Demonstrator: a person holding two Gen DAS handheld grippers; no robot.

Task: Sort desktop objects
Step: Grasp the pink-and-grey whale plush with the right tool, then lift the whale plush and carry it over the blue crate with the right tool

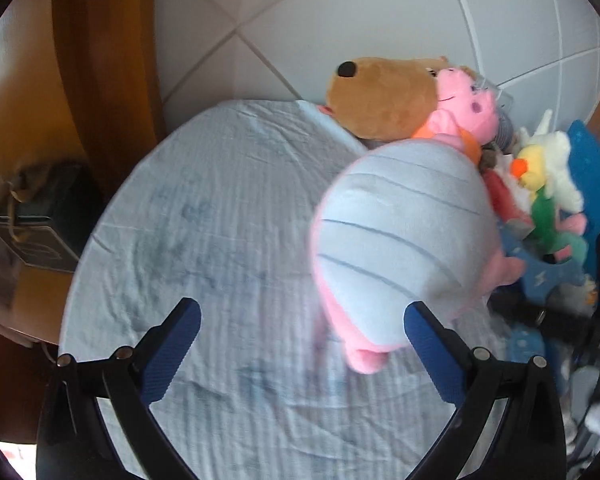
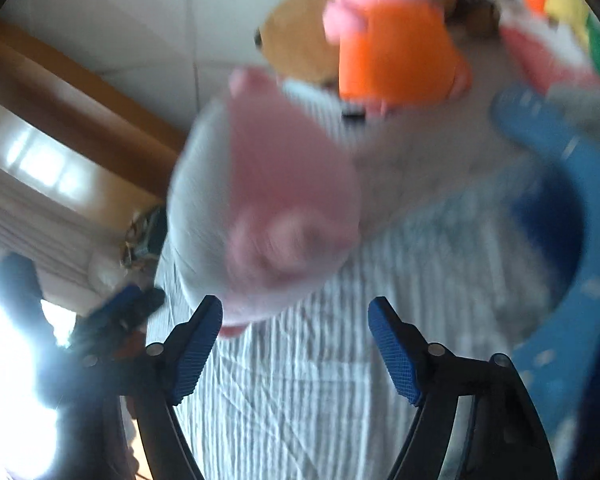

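One large pink plush in a pale blue striped garment lies on the cloth-covered table, long axis running from near right toward the far pile, one pink foot toward the left gripper. Left gripper and right gripper: jaws apart, empty. Far pile: one brown bear, one small pink pig in orange, one yellow duck toy.

Both wrist views close, downward; share blurred, seemingly striped plush.
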